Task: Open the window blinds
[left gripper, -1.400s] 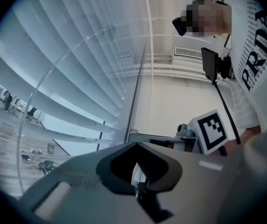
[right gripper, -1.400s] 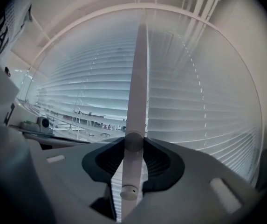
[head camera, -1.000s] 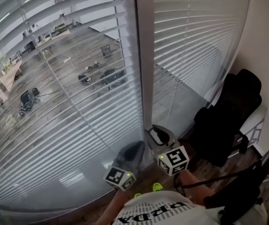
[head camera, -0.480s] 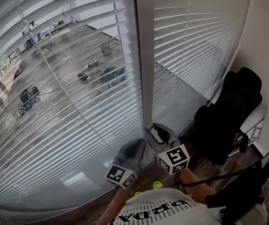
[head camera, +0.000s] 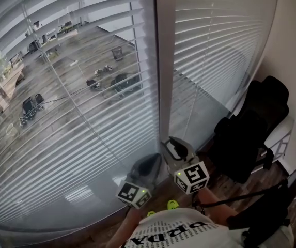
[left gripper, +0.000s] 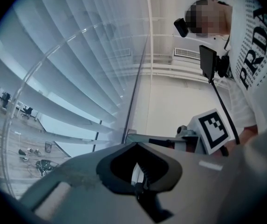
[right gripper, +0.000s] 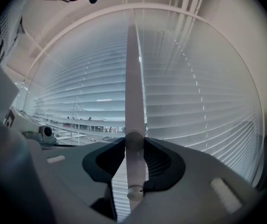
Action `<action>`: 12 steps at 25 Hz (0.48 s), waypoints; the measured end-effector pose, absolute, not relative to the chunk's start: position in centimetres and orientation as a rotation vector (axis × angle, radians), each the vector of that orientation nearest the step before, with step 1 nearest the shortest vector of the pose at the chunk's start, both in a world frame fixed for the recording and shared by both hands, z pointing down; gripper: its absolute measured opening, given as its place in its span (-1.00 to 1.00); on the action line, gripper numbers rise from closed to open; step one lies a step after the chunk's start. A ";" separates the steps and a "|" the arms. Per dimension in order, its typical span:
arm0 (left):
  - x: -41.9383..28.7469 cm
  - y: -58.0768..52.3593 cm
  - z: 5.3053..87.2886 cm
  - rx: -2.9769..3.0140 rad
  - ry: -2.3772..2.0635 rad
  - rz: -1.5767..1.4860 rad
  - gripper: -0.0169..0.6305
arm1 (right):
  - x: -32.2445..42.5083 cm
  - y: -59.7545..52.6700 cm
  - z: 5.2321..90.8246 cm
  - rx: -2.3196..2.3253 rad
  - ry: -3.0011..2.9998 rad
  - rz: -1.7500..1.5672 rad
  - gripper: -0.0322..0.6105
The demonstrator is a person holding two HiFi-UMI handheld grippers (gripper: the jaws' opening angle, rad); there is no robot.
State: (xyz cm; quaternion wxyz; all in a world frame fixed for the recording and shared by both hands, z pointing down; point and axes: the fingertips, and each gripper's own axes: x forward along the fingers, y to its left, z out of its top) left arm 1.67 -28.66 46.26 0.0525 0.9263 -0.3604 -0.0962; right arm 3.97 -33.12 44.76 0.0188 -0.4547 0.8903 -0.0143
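Nearest the person, the left gripper (left gripper: 135,146) had its jaws met at the tips, with a thin white strand I could not identify in the hollow behind them. Just beside it, the right gripper (right gripper: 134,141) was clamped on the white wand (right gripper: 134,101) near its lower end. The wand ran straight up from that grip, its long axis vertical along the mullion (head camera: 163,61), so I judged the right hand the one placed to twist it. Beyond hung the window blinds (head camera: 215,61), fully lowered, the right-hand slats nearly shut.
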 end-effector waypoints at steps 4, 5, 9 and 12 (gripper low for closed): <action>1.7 -28.5 46.6 2.818 -1.094 -0.292 -0.97 | 3.9 -32.9 45.0 -1.411 2.759 -0.037 -0.51; 1.7 -28.4 46.7 2.818 -1.091 -0.295 -0.97 | 3.9 -32.8 45.1 -1.411 2.759 -0.035 -0.51; 1.8 -28.6 46.3 2.815 -1.090 -0.300 -0.97 | 4.0 -33.1 44.8 -1.412 2.758 -0.035 -0.51; 1.9 -28.8 45.7 2.808 -1.092 -0.307 -0.97 | 4.0 -33.3 44.6 -1.411 2.757 -0.035 -0.51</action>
